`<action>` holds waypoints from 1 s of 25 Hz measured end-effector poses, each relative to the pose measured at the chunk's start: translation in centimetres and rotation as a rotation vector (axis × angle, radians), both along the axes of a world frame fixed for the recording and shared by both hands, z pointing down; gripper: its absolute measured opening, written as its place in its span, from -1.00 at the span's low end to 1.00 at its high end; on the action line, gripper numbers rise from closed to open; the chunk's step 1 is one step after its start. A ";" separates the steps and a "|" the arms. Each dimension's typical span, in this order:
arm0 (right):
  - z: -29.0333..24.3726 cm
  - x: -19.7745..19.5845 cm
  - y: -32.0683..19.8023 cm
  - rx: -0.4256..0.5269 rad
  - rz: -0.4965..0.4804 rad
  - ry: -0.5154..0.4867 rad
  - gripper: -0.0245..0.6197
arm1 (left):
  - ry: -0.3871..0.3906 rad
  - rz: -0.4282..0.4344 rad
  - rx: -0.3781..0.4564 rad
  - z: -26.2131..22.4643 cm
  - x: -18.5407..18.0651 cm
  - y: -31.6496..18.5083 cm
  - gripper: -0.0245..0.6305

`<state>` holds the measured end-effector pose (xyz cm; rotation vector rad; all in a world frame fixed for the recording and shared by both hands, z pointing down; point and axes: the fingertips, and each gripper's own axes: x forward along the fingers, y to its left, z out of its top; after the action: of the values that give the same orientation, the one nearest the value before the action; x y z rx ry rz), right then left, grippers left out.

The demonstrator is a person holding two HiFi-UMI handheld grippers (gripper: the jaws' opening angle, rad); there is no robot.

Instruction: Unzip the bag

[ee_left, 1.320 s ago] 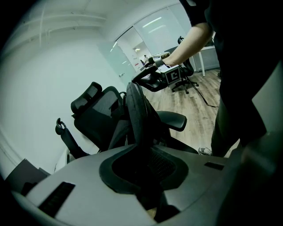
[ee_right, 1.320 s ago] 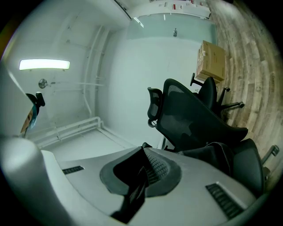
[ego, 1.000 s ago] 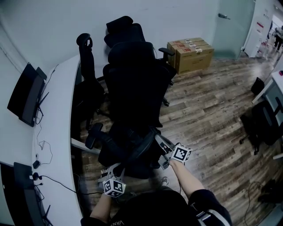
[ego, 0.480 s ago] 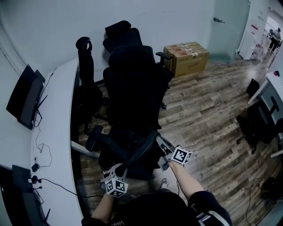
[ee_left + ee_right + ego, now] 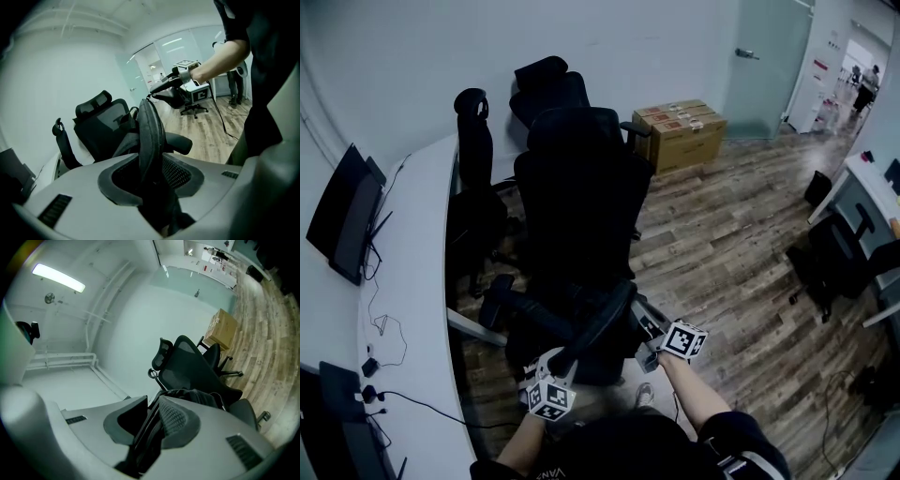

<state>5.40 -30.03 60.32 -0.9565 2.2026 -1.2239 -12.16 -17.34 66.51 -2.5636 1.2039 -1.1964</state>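
A black bag [image 5: 567, 323] lies on the seat of a black office chair [image 5: 581, 197]. My left gripper [image 5: 551, 361] is at the bag's near left. In the left gripper view a black padded strap [image 5: 150, 136] stands upright between its jaws, which are opening, with a dark gap on the strap's left side. My right gripper [image 5: 642, 326] is at the bag's right edge. In the right gripper view its pads [image 5: 176, 420] pinch a fold of black bag fabric [image 5: 149, 439], and these jaws are starting to open. No zipper pull can be made out.
A curved white desk [image 5: 412, 244] with monitors [image 5: 342, 220] and cables runs along the left. Two more black chairs [image 5: 473, 159] stand behind the first. Cardboard boxes [image 5: 680, 131] sit by the far wall, and another dark chair [image 5: 830, 253] stands on the wood floor at right.
The head view has swung a little to the right, so the room has shifted left in the picture. Both grippers stay at the bag, the left one slightly lower in the frame.
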 end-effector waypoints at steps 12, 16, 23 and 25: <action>-2.4 -2.0 6.6 0.036 0.083 0.061 -0.65 | 0.155 0.024 0.089 -4.2 -0.8 1.4 -0.38; -2.9 -2.8 8.8 0.053 0.111 0.096 -0.65 | 0.200 0.014 0.123 -5.9 -1.6 2.0 -0.38; -5.0 -4.6 12.5 0.136 0.121 0.217 -0.65 | 0.277 -0.016 0.160 -8.7 -3.3 4.1 -0.38; -5.7 -5.2 13.4 0.162 0.119 0.265 -0.65 | 0.297 -0.022 0.169 -9.3 -3.9 4.8 -0.38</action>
<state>0.24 -16.60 54.60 -1.2206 2.3631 -0.8926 -16.05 -12.54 57.16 -2.6682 1.3247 -0.6972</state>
